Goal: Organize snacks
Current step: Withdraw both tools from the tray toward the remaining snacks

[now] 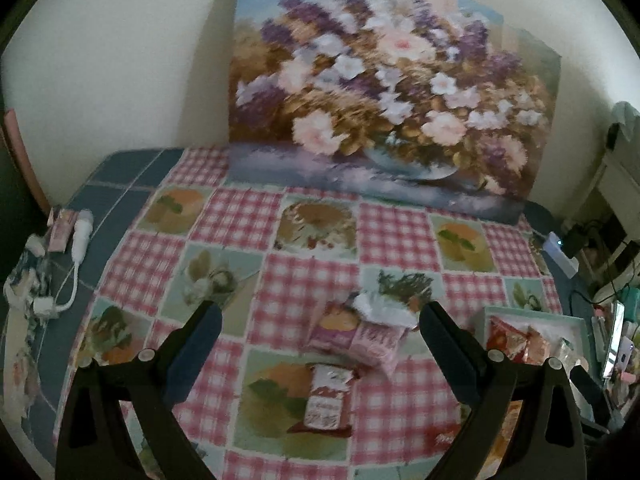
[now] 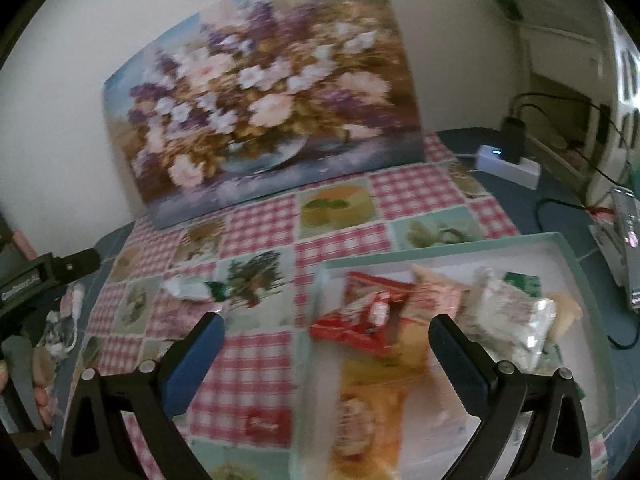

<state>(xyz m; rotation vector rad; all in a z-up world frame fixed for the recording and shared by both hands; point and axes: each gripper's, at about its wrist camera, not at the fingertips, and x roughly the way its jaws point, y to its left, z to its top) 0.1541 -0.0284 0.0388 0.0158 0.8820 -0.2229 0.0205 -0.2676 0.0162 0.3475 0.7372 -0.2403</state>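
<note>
Snacks lie in two groups on the counter, which is covered by a pink-and-white checked cloth with fruit and flower panels [image 1: 304, 280]. In the left wrist view, three loose packets sit on the cloth between the spread black fingers of the left gripper [image 1: 320, 322]: a red-and-white foil sachet [image 1: 329, 400] nearest the camera, a pair of pink wrapped bars [image 1: 360, 338] just beyond it, and a crumpled white-and-green wrapper [image 1: 382, 307] touching the far end of the pink ones. Its jaws stand wide apart and hold nothing.

To the right is a shallow pale-green cardboard tray with a white floor [image 2: 448, 247]. Inside it lie a red crinkled packet [image 2: 370, 314], a yellow-orange bag [image 2: 372, 392] blurred in the foreground, a pinkish packet [image 2: 434, 288] and a silvery-white foil pack [image 2: 508, 316], all bunched together and overlapping. The right gripper [image 2: 326, 326] hovers over the tray's left wall, jaws wide apart, empty; its left finger is over the cloth and its right finger over the tray.

A large canvas painting of flowers in a bowl [image 1: 384, 92] leans against the wall at the counter's far edge. A white power strip [image 2: 508, 164] with a black plug lies at the right rear, and a white cable with a handset [image 1: 80, 236] lies at the left edge.
</note>
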